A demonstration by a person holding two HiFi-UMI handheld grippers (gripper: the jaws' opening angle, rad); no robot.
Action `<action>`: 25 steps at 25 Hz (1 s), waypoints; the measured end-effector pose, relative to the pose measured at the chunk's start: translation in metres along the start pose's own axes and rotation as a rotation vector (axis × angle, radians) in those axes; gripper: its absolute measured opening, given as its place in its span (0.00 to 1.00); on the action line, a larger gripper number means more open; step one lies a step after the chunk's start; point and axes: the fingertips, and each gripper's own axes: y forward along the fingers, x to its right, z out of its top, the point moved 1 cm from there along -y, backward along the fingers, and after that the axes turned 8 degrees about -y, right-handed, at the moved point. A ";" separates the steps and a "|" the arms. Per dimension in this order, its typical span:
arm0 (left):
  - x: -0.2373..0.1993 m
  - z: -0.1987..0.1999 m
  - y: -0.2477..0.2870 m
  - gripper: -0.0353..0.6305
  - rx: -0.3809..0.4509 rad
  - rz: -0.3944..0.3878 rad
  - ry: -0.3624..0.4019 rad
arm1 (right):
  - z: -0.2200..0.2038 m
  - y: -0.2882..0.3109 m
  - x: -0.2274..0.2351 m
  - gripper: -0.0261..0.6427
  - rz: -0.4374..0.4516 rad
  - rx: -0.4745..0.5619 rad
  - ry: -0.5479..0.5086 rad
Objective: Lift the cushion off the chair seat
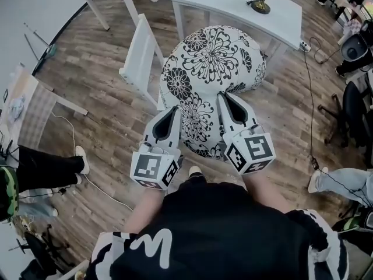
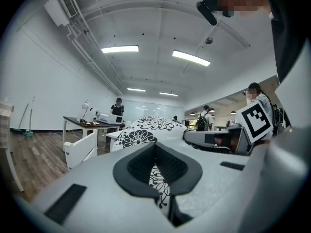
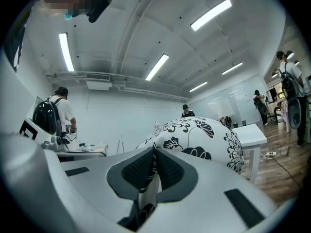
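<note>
One floral cushion point(image 1: 213, 69) is just beside the one white chair point(image 1: 140, 57), its near edge pinched by the left tongs point(image 1: 173, 111) and the right tongs point(image 1: 226, 98). The person's black shirt point(image 1: 233, 238) shows a white M-like mark.

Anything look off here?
Nothing spilled or broken. Only oddity: left tongs and right tongs each pinch just a thin fold of the cushion at its near edge, a slim hold on something so bulky.
</note>
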 end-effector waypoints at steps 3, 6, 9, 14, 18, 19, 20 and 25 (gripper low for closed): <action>0.020 -0.009 -0.008 0.06 -0.015 0.001 -0.021 | 0.000 -0.020 0.000 0.08 0.015 0.001 -0.001; 0.048 -0.023 -0.024 0.06 -0.031 0.012 -0.025 | 0.002 -0.053 -0.004 0.08 0.040 0.005 -0.007; 0.099 -0.045 -0.050 0.06 -0.018 0.014 -0.004 | -0.004 -0.113 -0.002 0.08 0.055 0.031 -0.014; 0.123 -0.058 -0.061 0.06 -0.008 0.037 -0.013 | -0.012 -0.139 0.003 0.08 0.078 0.020 -0.024; 0.127 -0.053 -0.070 0.06 -0.003 0.049 -0.026 | -0.005 -0.145 -0.003 0.08 0.091 0.013 -0.030; 0.130 -0.051 -0.072 0.06 -0.001 0.052 -0.026 | -0.002 -0.147 -0.004 0.08 0.094 0.013 -0.030; 0.134 -0.049 -0.074 0.06 0.001 0.052 -0.027 | 0.001 -0.150 -0.005 0.08 0.096 0.014 -0.030; 0.144 -0.039 -0.084 0.06 0.010 0.058 -0.032 | 0.014 -0.160 -0.009 0.08 0.105 0.010 -0.030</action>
